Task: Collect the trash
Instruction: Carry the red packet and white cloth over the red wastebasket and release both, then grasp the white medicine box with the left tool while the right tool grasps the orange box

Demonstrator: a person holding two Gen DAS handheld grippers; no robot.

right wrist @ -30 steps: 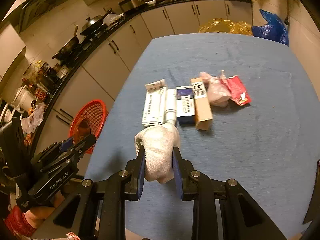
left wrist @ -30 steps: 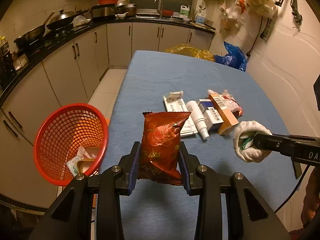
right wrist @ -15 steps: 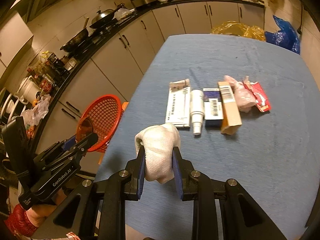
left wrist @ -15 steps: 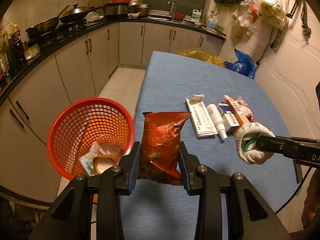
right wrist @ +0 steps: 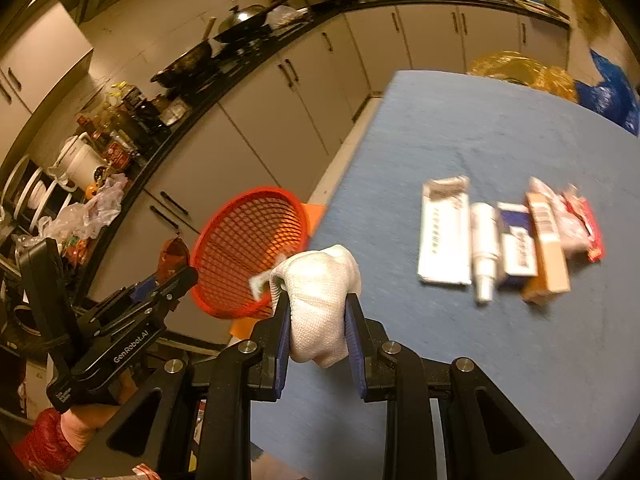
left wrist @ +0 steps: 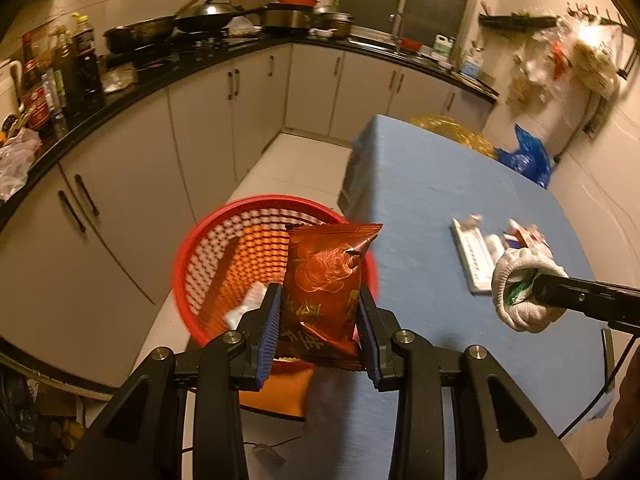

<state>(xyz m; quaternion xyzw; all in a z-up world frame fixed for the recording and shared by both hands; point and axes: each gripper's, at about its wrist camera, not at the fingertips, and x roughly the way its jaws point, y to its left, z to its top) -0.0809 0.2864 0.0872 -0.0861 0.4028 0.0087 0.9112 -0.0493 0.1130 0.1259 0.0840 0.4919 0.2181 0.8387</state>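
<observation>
The left claw (left wrist: pixel 320 320) holds a red snack bag (left wrist: pixel 324 280) upright between its two blue pads, low in the middle of the left wrist view. Behind the bag, a little to the left, stands a red basket (left wrist: pixel 224 248) on the floor beside the blue tabletop (left wrist: pixel 420 200). Some pale trash lies inside the basket, partly hidden by the claw.

The right claw (right wrist: pixel 316 328) is closed on a white knitted glove (right wrist: pixel 320 292), crumpled into a ball, in the lower middle of the right wrist view. Something green shows inside the glove in the left wrist view, at the right edge; I cannot tell what it is. In the right wrist view the basket is left of the glove, and the left claw with the bag is at the lower left.

On the tabletop, at the right of the right wrist view, a row of trash lies side by side: a white flat box (right wrist: pixel 444 240), a white tube (right wrist: pixel 484 252), a blue and white box (right wrist: pixel 518 244), a brown box (right wrist: pixel 548 248) and a red wrapper (right wrist: pixel 588 228). This part is blurred.
</observation>
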